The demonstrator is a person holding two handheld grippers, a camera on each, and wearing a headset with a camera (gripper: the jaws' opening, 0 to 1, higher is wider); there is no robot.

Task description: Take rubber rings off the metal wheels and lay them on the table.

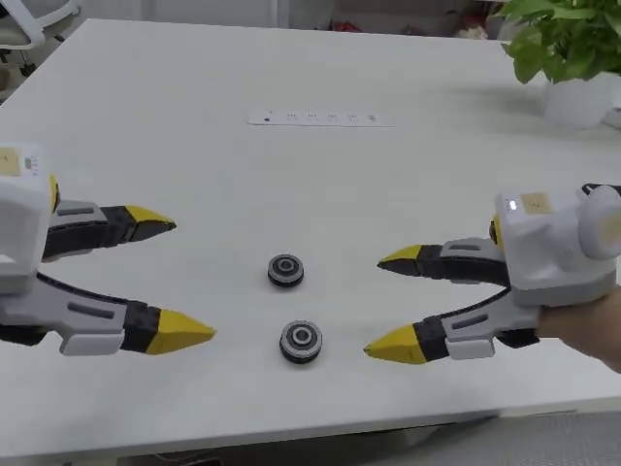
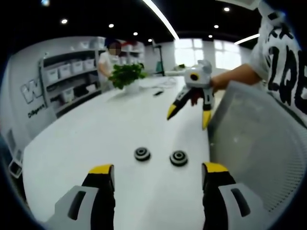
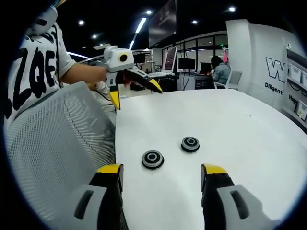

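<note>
Two metal wheels flat on tabletop [image 1: 437, 175]: near wheel [image 1: 301, 342], far wheel [image 1: 285, 271] just beyond it, apart. Rubber rings [image 1: 301, 356] on both (not yet off). Left gripper [image 1: 189, 280] left of near wheel, right gripper [image 1: 376, 305] right of it; both jaws spread, empty. Wheels likely stiff, slidey; rings soft, stretchy. Pinch ring at rim, brace wheel.

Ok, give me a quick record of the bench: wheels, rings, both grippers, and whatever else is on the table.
wheels: two, far wheel and near wheel, flat on the table, apart
rings: appear to be on both wheels, not yet taken off
left gripper: open, holding nothing, left of the wheels
right gripper: open, holding nothing, right of the wheels
other: power strip mid-table; plant at the far right corner
</note>
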